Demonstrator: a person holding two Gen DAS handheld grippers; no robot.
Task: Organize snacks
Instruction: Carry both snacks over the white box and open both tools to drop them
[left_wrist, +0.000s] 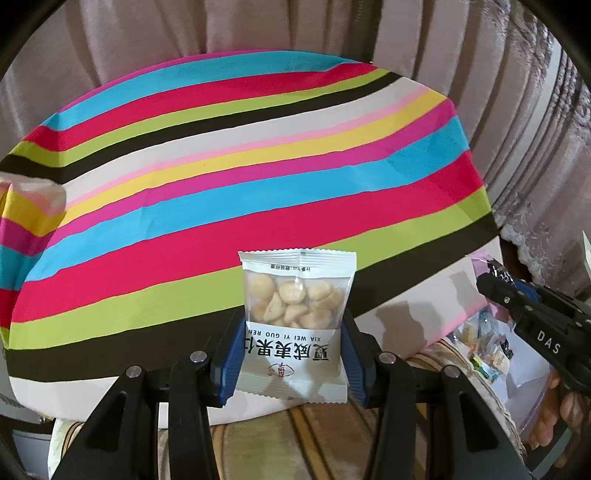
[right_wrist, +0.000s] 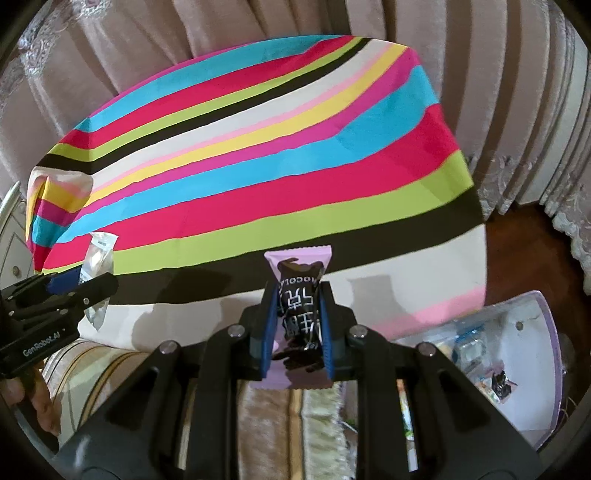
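Left hand-held gripper (left_wrist: 293, 354) clamped on a white nut packet (left_wrist: 295, 325) reading "XIA WEI YI GUO REN", held up over the striped table (left_wrist: 221, 166). Right hand-held gripper (right_wrist: 297, 332) pinching a pink chocolate bar (right_wrist: 297, 280), label partly hidden, only "OCOL" readable. Clear bag (right_wrist: 517, 362) of mixed snacks sitting beside, contents blurry.

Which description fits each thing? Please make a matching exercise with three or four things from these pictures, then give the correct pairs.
Things:
1. macadamia nut packet
2. chocolate snack packet
3. striped tablecloth
4. clear zip bag

Descriptions:
A. lies under both grippers, many colours
B. lilac and dark brown, in the right gripper
C. holds mixed snacks, at the right table edge
D. white with a clear window, in the left gripper

Pairs: 1-D, 2-B, 3-A, 4-C
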